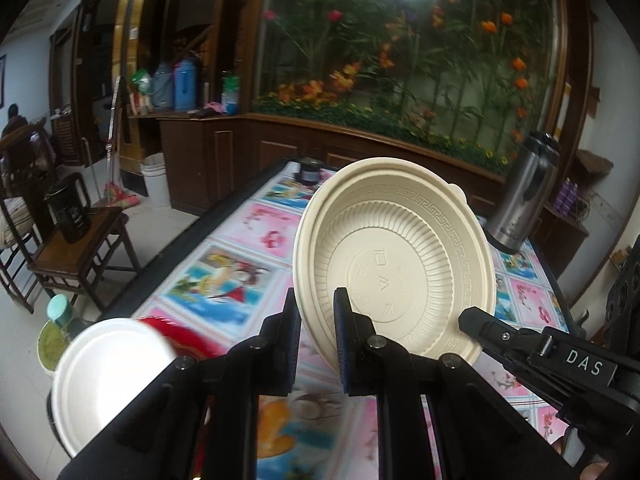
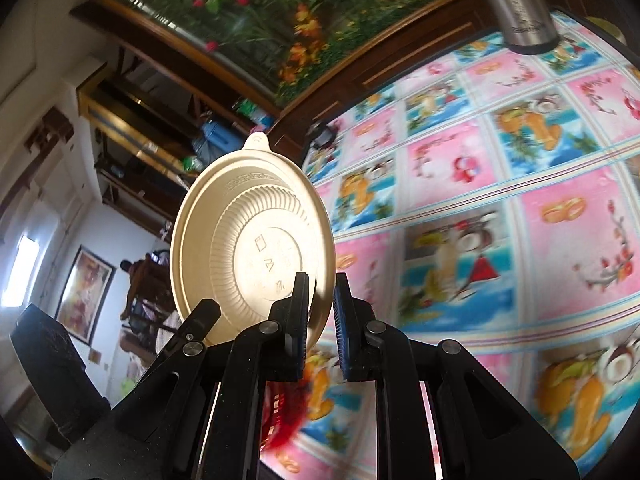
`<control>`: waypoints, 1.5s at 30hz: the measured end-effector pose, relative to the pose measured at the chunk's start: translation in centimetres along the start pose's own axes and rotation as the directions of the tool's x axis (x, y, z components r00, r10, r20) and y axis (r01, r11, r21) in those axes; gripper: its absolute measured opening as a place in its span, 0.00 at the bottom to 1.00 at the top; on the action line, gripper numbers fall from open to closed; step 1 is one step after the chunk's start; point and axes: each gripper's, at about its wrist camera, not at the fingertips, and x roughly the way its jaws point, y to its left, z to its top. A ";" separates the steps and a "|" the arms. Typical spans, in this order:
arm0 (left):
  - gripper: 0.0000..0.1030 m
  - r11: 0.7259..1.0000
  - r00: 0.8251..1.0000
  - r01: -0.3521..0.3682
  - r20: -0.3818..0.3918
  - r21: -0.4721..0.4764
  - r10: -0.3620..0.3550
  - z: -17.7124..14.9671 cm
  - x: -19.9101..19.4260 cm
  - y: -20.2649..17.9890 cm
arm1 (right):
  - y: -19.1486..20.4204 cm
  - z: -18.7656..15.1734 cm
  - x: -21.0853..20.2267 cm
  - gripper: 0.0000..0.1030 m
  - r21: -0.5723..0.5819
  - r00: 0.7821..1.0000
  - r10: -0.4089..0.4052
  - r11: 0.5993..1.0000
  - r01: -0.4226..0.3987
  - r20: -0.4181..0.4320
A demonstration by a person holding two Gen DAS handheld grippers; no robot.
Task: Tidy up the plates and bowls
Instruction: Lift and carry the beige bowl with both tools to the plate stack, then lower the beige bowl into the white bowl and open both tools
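Note:
A cream plastic bowl (image 1: 400, 264) hangs tilted above the table with its ribbed underside toward both cameras. My left gripper (image 1: 318, 304) is shut on its lower left rim. My right gripper (image 2: 322, 284) is shut on the rim of the same bowl (image 2: 248, 240), at its right edge in the right wrist view. The right gripper's black fingers (image 1: 480, 328) reach in from the right, and a left fingertip (image 2: 204, 312) shows at the bowl's lower left. A white bowl (image 1: 108, 376) lies at the lower left, over something red (image 1: 180, 336).
The table carries a pink and blue cartoon cloth (image 1: 240, 272). A steel flask (image 1: 524, 200) stands at its far right and a dark jar (image 1: 310, 170) at the far end. Left of the table are a wooden chair with a black kettle (image 1: 68, 212) and a green cup (image 1: 56, 332).

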 end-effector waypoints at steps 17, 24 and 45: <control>0.14 0.986 0.995 -0.096 0.020 -0.140 0.099 -1.3 -2.9 9.7 | 9.3 -6.3 5.2 0.13 -0.138 0.990 0.034 0.989 -0.052 -0.134; 0.14 0.979 0.992 -0.119 0.013 -0.168 0.123 -2.2 -3.3 11.7 | 11.1 -8.4 6.6 0.13 -0.175 0.984 0.027 0.983 -0.058 -0.174; 0.15 0.972 0.985 -0.144 -0.126 -0.186 0.121 -4.3 -2.4 15.4 | 11.8 -12.0 9.4 0.13 -0.188 0.963 -0.041 0.982 -0.010 -0.265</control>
